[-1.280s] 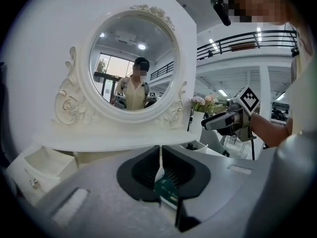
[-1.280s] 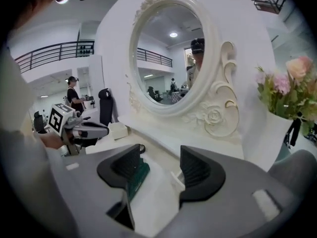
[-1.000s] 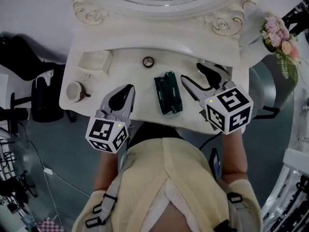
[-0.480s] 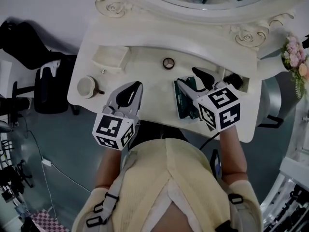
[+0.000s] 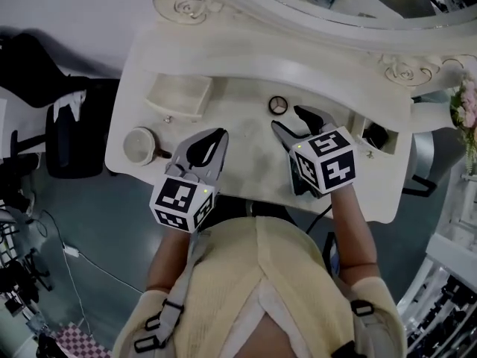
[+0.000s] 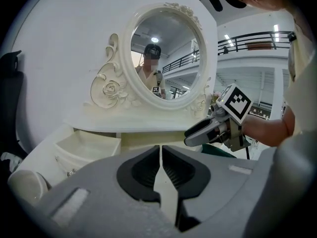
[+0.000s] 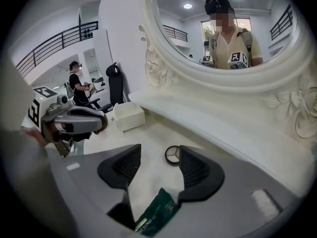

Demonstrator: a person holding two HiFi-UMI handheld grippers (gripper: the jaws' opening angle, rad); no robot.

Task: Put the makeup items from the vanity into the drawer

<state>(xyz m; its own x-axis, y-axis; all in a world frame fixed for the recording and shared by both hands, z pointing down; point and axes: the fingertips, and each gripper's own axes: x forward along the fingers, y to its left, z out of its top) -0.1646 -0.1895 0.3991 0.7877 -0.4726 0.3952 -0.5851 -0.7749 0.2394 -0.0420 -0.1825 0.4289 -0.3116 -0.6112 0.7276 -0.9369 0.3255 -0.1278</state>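
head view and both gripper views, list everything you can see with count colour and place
vanity: one, white, centre
mirror: one, white carved oval frame, back of the vanity
small drawer: one, white, open, left on the top
round compact: one, dark rim, pale pans, centre back
palette: one, dark green, flat on the top below the right gripper
round jar: one, white, front left edge
flowers: one bunch, pink, far right
chair: one, black, floor left of the vanity
left gripper: one, grey, jaws together, empty, over front left
right gripper: one, grey, jaws apart, over the palette
person's top: one, cream, bottom centre
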